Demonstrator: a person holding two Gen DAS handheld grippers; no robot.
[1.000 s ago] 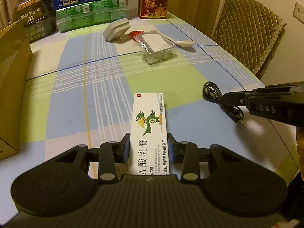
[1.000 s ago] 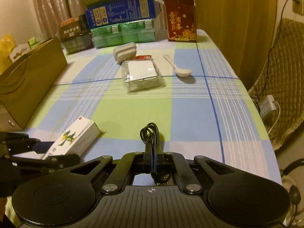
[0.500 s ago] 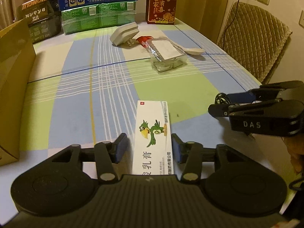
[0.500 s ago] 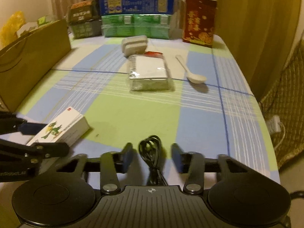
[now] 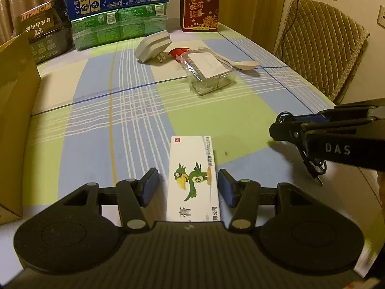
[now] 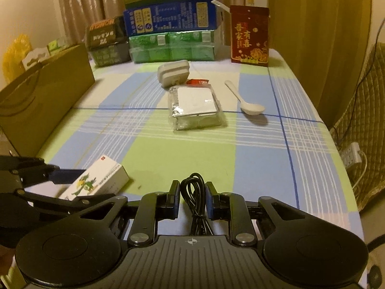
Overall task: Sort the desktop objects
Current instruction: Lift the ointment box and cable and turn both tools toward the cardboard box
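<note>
White carton [image 5: 193,179], printed with a green bird, lies flat on the tabletop [image 5: 216,110] between the fingers of the left tool [image 5: 187,186]. Both blue pads stand clear of the carton's long sides, so the left tool is released. The carton's far end extends beyond the fingertips; its near end is hidden under the tool body.

A black cable [image 6: 195,197], coiled in loops, lies between the fingers of the right tool [image 6: 192,198]. The pads sit just beside the bundle on both sides; whether they press it cannot be told. The cable's near end runs under the tool body.

Compared with the frame half a second ago, the right tool's fingers have drawn much closer to the cable. The left tool's fingers have spread slightly further from the carton. Carton and cable keep their places on the tabletop.

Surroundings, far side: a clear packet [image 6: 195,107] with a white label, a white spoon [image 6: 247,101] to its right, a white adapter [image 6: 173,74] and a red wrapper [image 6: 198,81] behind it. Stacked boxes [image 6: 168,33] and a red box [image 6: 249,36] line the far edge. A brown bag [image 6: 45,101] stands at left. A chair [image 5: 322,45] stands at right. Nothing lies between either tool and its item.
</note>
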